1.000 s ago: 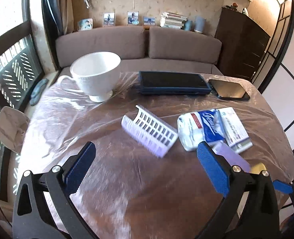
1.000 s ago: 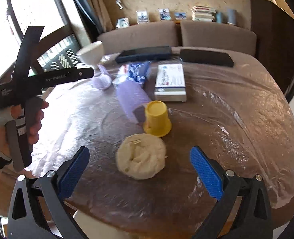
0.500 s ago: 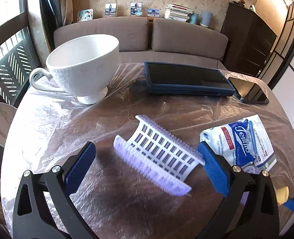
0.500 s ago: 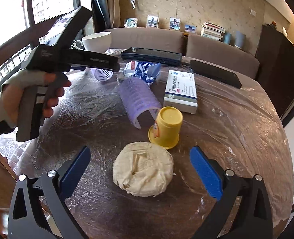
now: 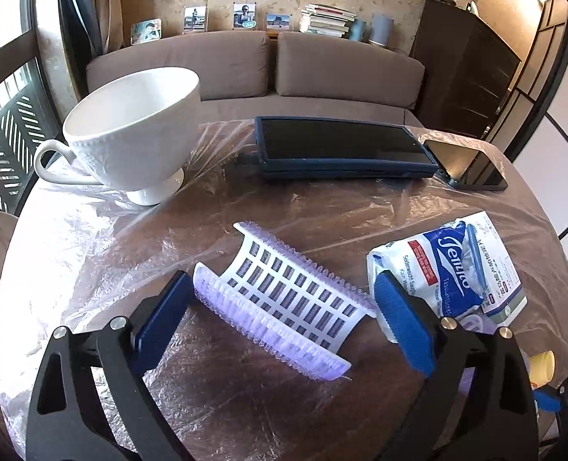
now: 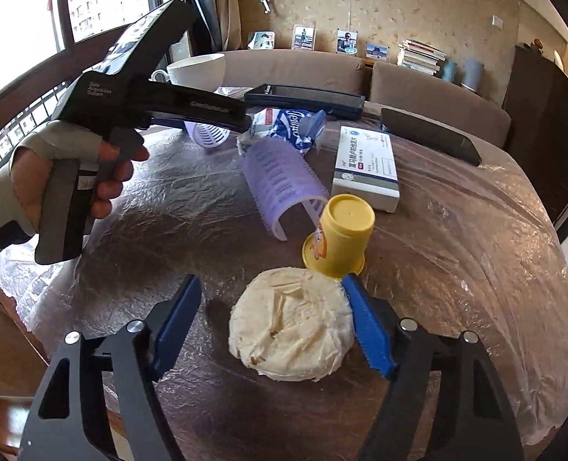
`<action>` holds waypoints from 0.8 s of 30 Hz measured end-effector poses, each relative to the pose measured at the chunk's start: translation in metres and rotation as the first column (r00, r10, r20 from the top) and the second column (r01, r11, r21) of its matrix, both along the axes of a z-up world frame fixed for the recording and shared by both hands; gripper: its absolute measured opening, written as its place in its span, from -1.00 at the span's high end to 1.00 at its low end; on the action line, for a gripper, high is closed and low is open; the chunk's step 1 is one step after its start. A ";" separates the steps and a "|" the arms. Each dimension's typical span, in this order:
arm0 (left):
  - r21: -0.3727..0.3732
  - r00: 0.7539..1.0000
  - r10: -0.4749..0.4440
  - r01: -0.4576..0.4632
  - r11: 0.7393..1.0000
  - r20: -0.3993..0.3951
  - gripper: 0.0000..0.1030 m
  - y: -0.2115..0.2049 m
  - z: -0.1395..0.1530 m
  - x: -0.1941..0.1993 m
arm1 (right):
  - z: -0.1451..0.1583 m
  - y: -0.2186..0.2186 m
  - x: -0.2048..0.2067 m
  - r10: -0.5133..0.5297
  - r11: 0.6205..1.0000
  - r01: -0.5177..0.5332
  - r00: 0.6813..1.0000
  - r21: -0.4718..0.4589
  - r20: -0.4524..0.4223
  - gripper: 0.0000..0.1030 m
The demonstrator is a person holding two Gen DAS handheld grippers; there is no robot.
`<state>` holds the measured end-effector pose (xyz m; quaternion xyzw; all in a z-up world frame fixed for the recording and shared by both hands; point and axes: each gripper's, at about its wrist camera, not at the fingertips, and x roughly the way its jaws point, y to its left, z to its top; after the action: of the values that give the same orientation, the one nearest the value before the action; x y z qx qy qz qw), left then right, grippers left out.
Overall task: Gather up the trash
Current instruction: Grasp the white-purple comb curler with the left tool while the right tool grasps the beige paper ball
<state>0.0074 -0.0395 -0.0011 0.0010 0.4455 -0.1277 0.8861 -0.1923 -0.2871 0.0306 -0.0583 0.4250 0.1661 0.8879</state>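
Note:
A lilac plastic half-roller [image 5: 284, 299] lies on the plastic-covered table between the open fingers of my left gripper [image 5: 280, 319], which does not grip it. A blue-and-white tissue pack [image 5: 449, 269] lies just right of it. In the right wrist view a crumpled cream paper wad [image 6: 291, 326] sits between the open fingers of my right gripper [image 6: 272, 322]; the right fingertip [image 6: 361, 307] touches or nearly touches it. A yellow upturned cup [image 6: 341, 238] stands just behind the wad. A second lilac half-roller [image 6: 280, 184] lies beyond it.
A white cup [image 5: 130, 134] stands far left. A dark tablet [image 5: 341, 150] and a phone [image 5: 468, 165] lie at the table's far edge. A white medicine box [image 6: 366, 165] lies right of the roller. The left gripper's body and hand [image 6: 92, 153] hang over the table's left.
Both grippers moved forward and down. The left one now straddles the lilac half-roller; the right one now straddles the paper wad. Both sets of fingers have narrowed slightly.

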 end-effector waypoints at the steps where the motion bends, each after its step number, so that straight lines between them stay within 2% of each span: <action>1: 0.002 1.000 0.000 0.000 1.000 0.001 -0.80 0.000 0.000 0.000 | -0.001 -0.001 0.000 -0.003 1.000 0.003 1.000 0.001 -0.004 -0.44; 2: 0.007 1.000 0.001 -0.001 1.000 0.005 -0.72 0.001 0.001 -0.001 | -0.001 -0.002 0.001 -0.006 1.000 0.006 1.000 0.003 -0.008 -0.44; 7: -0.014 1.000 -0.010 0.010 1.000 -0.007 -0.70 0.005 0.002 -0.001 | 0.002 -0.008 -0.001 -0.040 0.999 0.040 0.999 0.019 -0.013 -0.44; 11: 0.001 1.000 -0.014 0.014 1.000 0.006 -0.55 0.004 0.002 -0.004 | -0.001 -0.009 -0.002 -0.038 0.999 0.038 0.999 0.006 -0.019 -0.43; 12: 0.001 1.000 -0.016 0.016 1.000 0.007 -0.55 0.004 0.002 -0.004 | -0.001 -0.008 -0.002 -0.034 0.999 0.034 0.999 0.001 -0.017 -0.39; 16: -0.007 1.000 -0.019 0.019 1.000 0.007 -0.54 0.003 0.003 -0.006 | 0.000 -0.003 -0.003 0.003 1.000 -0.004 1.000 -0.005 -0.013 0.02; 24: -0.018 1.000 -0.029 0.029 0.999 0.009 -0.54 0.005 0.007 -0.010 | 0.006 -0.010 0.001 -0.006 0.999 0.007 0.999 0.033 -0.041 0.02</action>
<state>-0.0030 -0.0345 0.0061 0.0002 0.4402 -0.1445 0.8862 -0.1918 -0.2972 0.0366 -0.0388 0.4405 0.1712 0.8804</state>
